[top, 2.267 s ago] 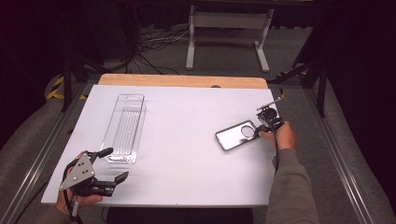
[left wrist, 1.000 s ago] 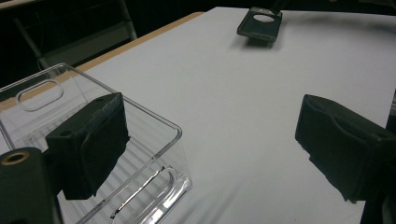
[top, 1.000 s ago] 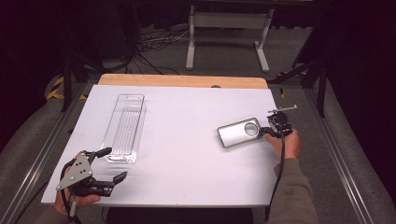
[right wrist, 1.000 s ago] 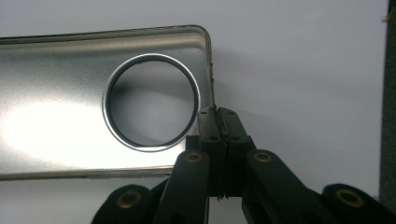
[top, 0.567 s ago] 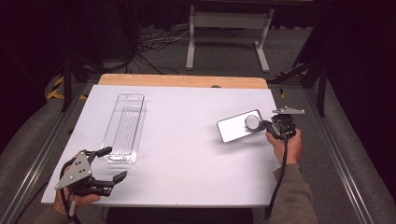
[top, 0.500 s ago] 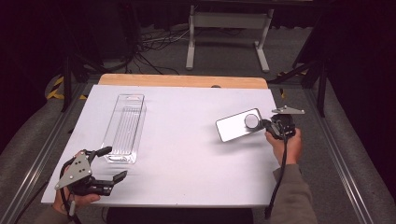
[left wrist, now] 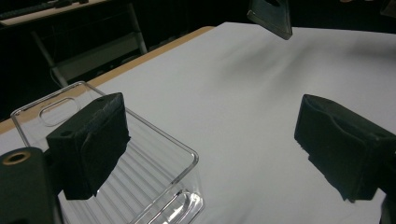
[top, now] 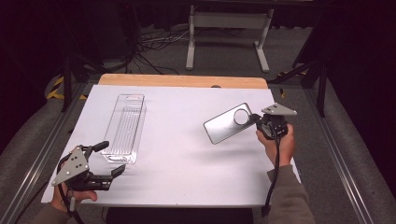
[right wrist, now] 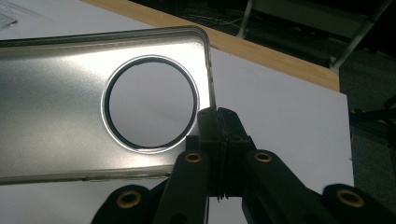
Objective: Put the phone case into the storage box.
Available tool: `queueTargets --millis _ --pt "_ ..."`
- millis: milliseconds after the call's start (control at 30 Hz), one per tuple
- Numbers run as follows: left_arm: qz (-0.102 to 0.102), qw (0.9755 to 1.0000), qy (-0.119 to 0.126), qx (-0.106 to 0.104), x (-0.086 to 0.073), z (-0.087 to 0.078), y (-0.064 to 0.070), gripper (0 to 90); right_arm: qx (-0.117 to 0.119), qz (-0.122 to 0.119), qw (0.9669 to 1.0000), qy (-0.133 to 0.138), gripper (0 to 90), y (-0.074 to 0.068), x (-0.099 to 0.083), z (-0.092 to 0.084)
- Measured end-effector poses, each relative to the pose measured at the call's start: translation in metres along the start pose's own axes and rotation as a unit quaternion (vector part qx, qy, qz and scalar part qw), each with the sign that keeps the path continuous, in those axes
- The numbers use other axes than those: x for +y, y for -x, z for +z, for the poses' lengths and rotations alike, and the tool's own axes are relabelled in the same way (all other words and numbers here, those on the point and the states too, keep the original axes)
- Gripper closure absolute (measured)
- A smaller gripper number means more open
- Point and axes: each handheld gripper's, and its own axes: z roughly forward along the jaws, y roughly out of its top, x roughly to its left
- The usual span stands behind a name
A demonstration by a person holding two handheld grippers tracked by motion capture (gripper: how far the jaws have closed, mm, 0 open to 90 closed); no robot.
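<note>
Above the table's right side, the right gripper (top: pixel 259 122) is clamping the metal lid's (top: pixel 228 123) edge, apparently carrying it. Beside the clear container (top: pixel 124 127), the left gripper (top: pixel 111 161) is waiting, jaws apart; next probably comes aligning the lid over it.

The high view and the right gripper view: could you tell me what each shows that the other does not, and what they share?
High view alone: the left gripper, jaws apart, near the end of a clear tray; the person's hands and a stand behind the table.

Right gripper view alone: the right gripper's jaws shut on the short edge of the metal lid, and the dark ring around the lid's round window.

Both: the lid, the white table and its wooden back edge.
</note>
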Motion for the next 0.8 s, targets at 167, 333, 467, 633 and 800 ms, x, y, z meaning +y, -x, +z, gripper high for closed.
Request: queueTargets --millis 167,333,467,633,800 --pt "0.0 1.0 0.001 0.001 0.004 0.002 -0.007 10.4 0.005 -0.021 0.9998 0.007 90.0 -0.014 0.005 -0.002" --pt "-0.002 1.0 -0.001 -0.002 0.01 0.008 -0.012 10.4 0.014 -0.046 0.9987 0.018 89.9 -0.032 0.011 -0.005" --pt "0.002 1.0 -0.002 -0.002 0.013 0.015 -0.011 10.5 0.017 -0.059 0.9979 0.021 89.9 -0.039 0.012 -0.005" --pt "0.01 0.9999 -0.007 -0.01 0.02 0.025 -0.01 10.4 0.021 -0.071 0.9967 0.033 89.9 -0.047 0.013 -0.007" --pt "0.016 0.9996 -0.01 -0.019 0.025 0.035 -0.008 10.4 0.026 -0.093 0.9945 0.042 89.9 -0.057 0.016 -0.009"
